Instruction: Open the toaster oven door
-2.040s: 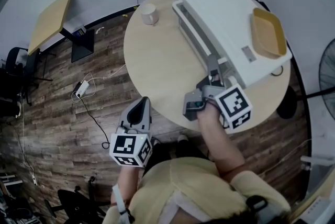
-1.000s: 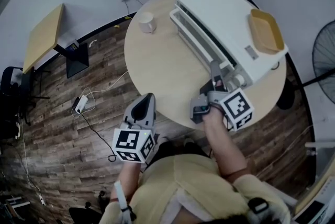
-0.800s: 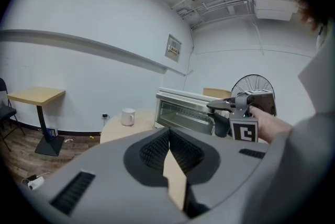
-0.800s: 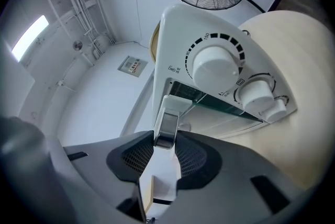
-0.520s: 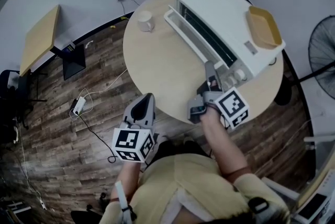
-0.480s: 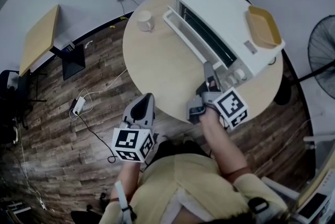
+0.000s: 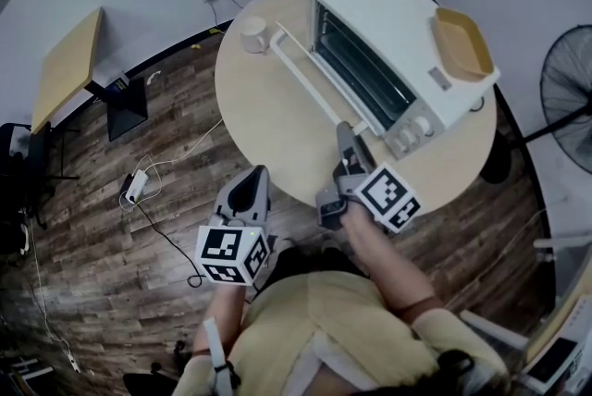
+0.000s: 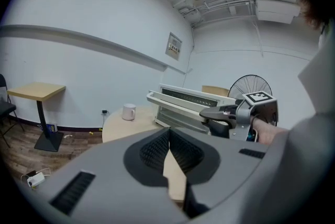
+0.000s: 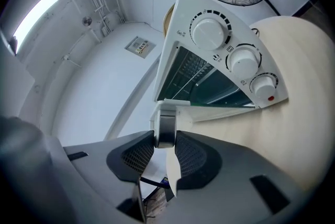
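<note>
Currently listed, item by item.

Oven point(image 7: 407, 43): white, on the far right of the round table point(image 7: 268, 135), front facing the person's left. A tan tray point(image 7: 460, 43) lies on its roof and three knobs sit at the near end of its front.

Door point(image 7: 335, 81): partly open, tilted out from the top, rack visible behind it. Judged roughly half way down.

Handle point(image 7: 305, 70): a white bar, long axis running along the door's top edge from the mug point(image 7: 252, 33) side to the knob side.

Right gripper point(image 7: 344, 144): clamped on the handle's near end, the bar lying crosswise between its pads, both pads touching it. The oven lies directly ahead of this gripper and slightly to its right.

Left gripper point(image 7: 252, 191): jaws together, nothing between them, held off the table's near edge and well apart from the oven.

Next move, as judged: the hinge lies along the door's bottom edge, so the handle should swing down and out toward the table top. The right hand, already on the bar, is placed to do it.
</note>
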